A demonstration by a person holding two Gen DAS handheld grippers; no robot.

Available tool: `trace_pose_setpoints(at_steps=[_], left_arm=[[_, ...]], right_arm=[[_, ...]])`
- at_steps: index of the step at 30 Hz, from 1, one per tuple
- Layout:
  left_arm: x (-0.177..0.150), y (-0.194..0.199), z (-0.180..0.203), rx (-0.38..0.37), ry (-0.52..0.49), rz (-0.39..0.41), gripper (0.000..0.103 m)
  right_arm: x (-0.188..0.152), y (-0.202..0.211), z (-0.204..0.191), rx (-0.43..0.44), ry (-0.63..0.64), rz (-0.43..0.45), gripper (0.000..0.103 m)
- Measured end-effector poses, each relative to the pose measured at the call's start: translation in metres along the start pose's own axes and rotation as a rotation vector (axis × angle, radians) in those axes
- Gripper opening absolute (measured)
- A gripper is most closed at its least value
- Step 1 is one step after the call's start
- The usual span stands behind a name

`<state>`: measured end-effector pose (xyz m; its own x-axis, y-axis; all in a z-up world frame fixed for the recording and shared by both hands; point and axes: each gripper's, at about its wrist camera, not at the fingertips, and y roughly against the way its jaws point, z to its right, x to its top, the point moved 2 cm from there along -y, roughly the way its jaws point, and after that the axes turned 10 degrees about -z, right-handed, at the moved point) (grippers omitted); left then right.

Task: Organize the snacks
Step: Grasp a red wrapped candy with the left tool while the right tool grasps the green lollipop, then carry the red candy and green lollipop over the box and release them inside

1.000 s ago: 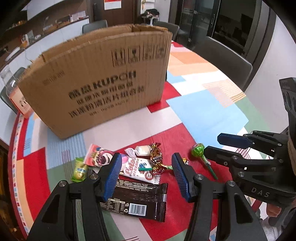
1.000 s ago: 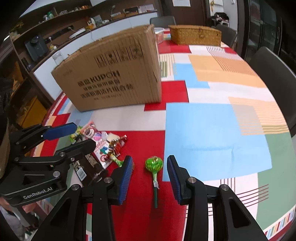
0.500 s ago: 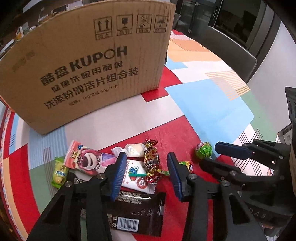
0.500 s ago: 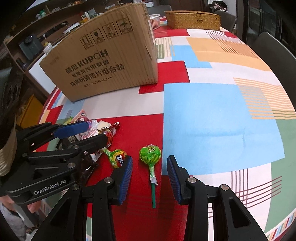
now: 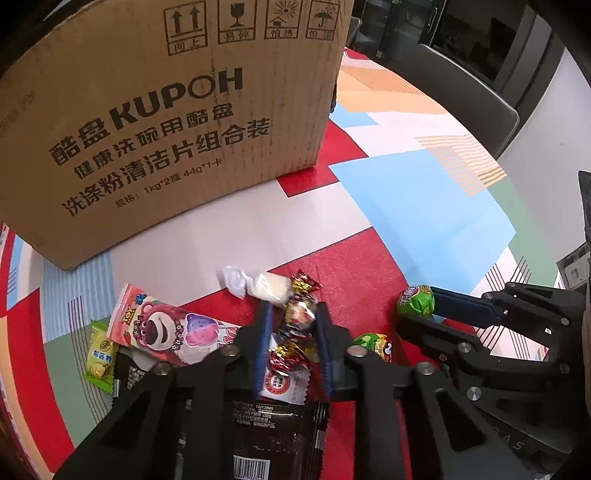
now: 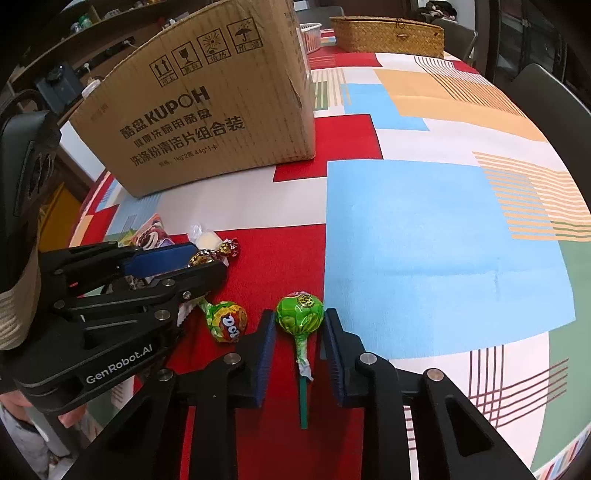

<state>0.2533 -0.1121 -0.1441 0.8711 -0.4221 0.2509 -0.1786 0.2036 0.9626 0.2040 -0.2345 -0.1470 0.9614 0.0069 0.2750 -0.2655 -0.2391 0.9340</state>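
Both wrist views, low and close, share the cardboard box.

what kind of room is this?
Likely a home dining area: a large table with a patchwork tablecloth, upholstered chairs around it, a wicker basket, and shelving along the wall.

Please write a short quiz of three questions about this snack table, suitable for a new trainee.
1. True or false: the left claw straddles the red-gold foil candy.
2. What lies between the right claw fingers? A) green lollipop B) chocolate bar C) white candy
3. Fill in: the cardboard box reads ____ in Latin letters.

Key: 1 true. 2 A, the green lollipop. 3 KUPOH.
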Motion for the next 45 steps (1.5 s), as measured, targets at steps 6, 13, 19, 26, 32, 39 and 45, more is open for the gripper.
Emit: trace_pose_setpoints(at_steps=[6,13,19,26,32,39,45], left_arm=[[-0.003,0.010,0.003,0.004,-0.002,0.019,0.019],[-0.008,0.038,0.000,0.004,0.015,0.079,0.019],[-0.011,0.067,-0.002,0.009,0.022,0.146,0.019],[-0.012,0.102,-0.007,0.019,0.032,0.237,0.019],[-0.012,0.136,-0.014,0.041,0.042,0.327,0.019],[-0.007,0.168,-0.024,0.069,0.056,0.410,0.019],[0.004,0.191,-0.034,0.098,0.068,0.469,0.019]], right_arm=[[0.000,0.005,-0.001,-0.002,-0.001,0.008,0.027],[0.001,0.023,-0.006,0.002,0.009,0.050,0.027],[0.006,0.043,-0.013,0.008,0.023,0.100,0.027],[0.018,0.069,-0.026,0.012,0.055,0.173,0.027],[0.030,0.093,-0.040,0.018,0.084,0.243,0.027],[0.047,0.121,-0.057,0.016,0.122,0.333,0.027],[0.064,0.141,-0.068,0.024,0.139,0.409,0.027]])
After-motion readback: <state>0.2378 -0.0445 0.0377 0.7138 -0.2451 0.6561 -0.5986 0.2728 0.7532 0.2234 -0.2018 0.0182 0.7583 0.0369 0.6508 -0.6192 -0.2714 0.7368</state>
